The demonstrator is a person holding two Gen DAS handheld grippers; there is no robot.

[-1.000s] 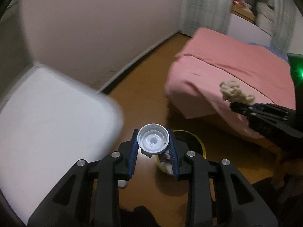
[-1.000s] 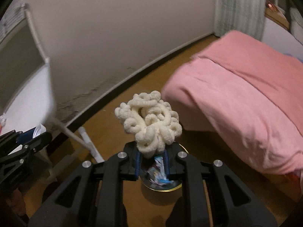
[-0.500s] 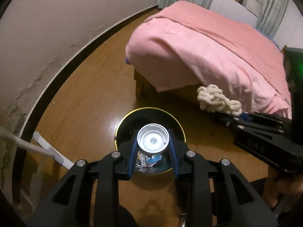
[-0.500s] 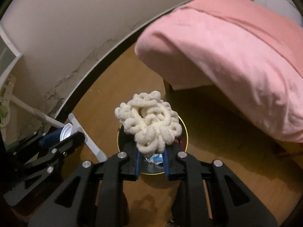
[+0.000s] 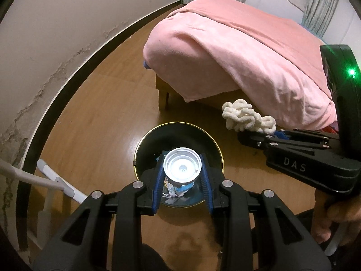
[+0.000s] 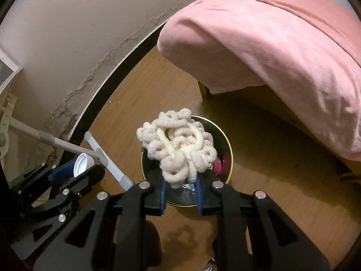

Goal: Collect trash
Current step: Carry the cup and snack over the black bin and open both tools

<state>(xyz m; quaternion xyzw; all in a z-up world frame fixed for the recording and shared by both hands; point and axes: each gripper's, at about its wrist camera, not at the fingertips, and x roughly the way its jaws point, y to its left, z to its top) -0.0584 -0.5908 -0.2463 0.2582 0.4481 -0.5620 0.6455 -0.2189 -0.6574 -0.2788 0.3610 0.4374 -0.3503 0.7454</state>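
My left gripper is shut on a white plastic bottle cap and holds it above the round black trash bin with a gold rim on the wooden floor. Crumpled wrappers lie inside the bin. My right gripper is shut on a cream-coloured tangle of fluffy cord and holds it over the same bin. In the left wrist view the right gripper with the cord sits just right of the bin. In the right wrist view the left gripper with the cap is at the left.
A bed with a pink blanket stands to the right of the bin, its wooden leg close by. A grey-white folding stand leg lies left of the bin along the wall. A pink object lies inside the bin.
Both grippers have tilted down and come closer to the bin, which now sits right under them. The white table seen a second ago has left the view. Both loads stay gripped.
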